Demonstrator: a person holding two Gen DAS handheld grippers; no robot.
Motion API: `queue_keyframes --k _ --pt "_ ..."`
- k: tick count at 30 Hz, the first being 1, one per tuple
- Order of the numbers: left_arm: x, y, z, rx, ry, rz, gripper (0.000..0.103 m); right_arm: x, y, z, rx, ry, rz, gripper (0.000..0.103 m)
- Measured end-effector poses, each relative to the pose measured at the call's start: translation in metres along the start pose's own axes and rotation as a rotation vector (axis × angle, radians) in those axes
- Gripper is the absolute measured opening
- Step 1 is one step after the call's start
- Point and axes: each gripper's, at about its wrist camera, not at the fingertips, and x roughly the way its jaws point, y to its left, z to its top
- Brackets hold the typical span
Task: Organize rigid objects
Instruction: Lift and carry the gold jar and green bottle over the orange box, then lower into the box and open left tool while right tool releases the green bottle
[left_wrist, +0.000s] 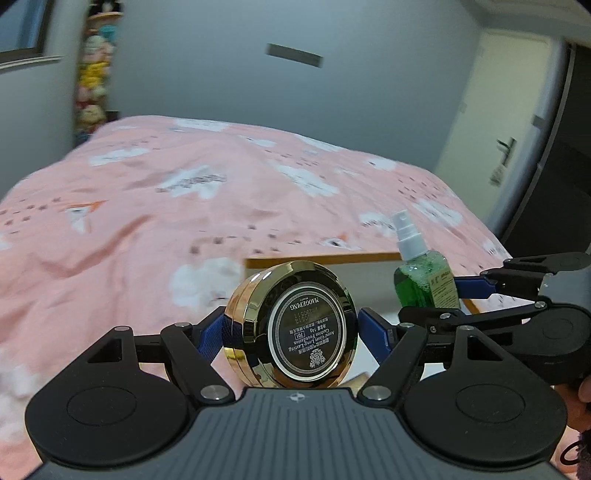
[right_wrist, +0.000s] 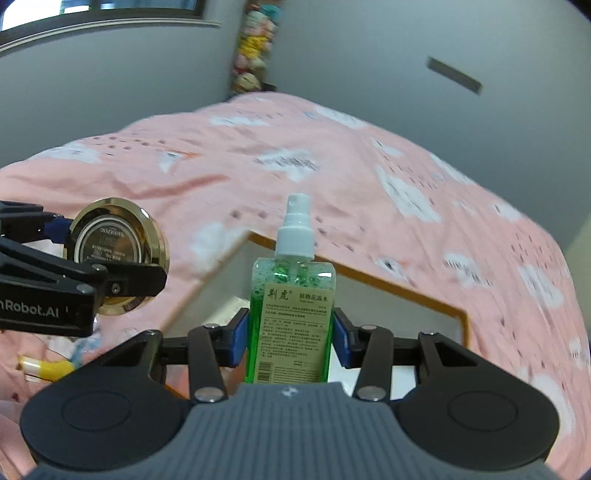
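Two hard items ride above the pink bed: our left tool (left_wrist: 291, 326) pinches the slick gold compact (left_wrist: 291, 326) across its rim, our right tool (right_wrist: 290, 334) pinches the green spray bottle (right_wrist: 291, 314) at its flat sides, likely sloshy, best gripped low.

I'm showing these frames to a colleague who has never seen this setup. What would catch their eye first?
Most likely the shiny gold compact, held on edge between the left gripper fingers with its black printed label facing the camera. Next, the green spray bottle with its white nozzle, upright in the right gripper. Behind both spreads a pink bedspread with white cloud shapes, and below them a white box with a wooden rim.
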Motion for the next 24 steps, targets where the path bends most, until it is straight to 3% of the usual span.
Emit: queue_keyframes --k 5,14,24 --pt "0.038 -0.018 -0.001 -0.019 0.054 -0.07 0.087 0.02 -0.03 -0.012 0.054 0.074 -0.01 0.046" --pt "0.101 -0.028 -0.001 -0.035 0.142 -0.092 0.087 0.068 -0.061 -0.029 0.069 0.215 -0.075 0.046" --pt "0.136 -0.033 -0.002 -0.06 0.223 -0.115 0.086 0.103 -0.068 -0.044 -0.001 0.292 -0.124 0.046"
